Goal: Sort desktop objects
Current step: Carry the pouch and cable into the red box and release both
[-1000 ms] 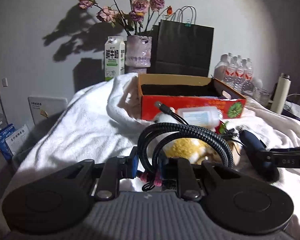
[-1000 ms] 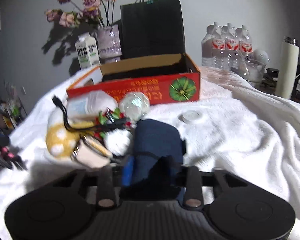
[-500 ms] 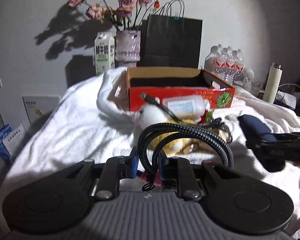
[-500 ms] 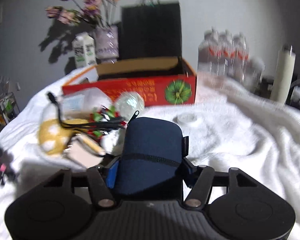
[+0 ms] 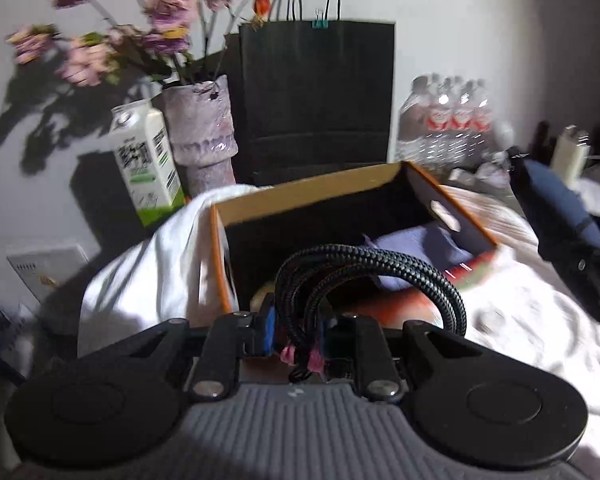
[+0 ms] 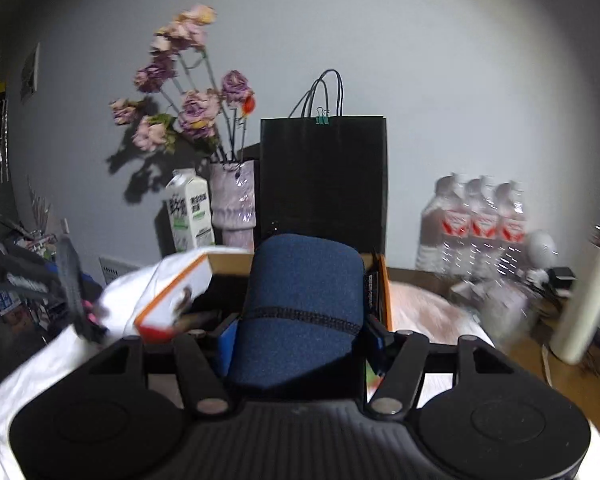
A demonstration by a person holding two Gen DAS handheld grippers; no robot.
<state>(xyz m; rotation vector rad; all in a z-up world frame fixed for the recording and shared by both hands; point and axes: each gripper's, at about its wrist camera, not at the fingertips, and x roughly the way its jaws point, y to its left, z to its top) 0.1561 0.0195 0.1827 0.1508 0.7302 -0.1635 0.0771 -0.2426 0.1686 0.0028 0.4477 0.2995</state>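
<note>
Braided cable (image 5: 364,268), coiled and springy, is clamped at its tied waist by the left tool (image 5: 298,334) above the cardboard box (image 5: 420,184); the right tool (image 6: 298,334) pinches a soft, light navy pouch (image 6: 300,304) near the box's back edge.

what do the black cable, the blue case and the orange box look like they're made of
Coiled black cable: woven braided sleeve, matte; crisscross weave shows.
Dark blue case: seems fabric-covered, perhaps soft; fuzzy grain and a stitched or zipped seam line.
Orange-edged open box: cardboard; plain brown inner wall, printed outside, cut handle slot.
</note>
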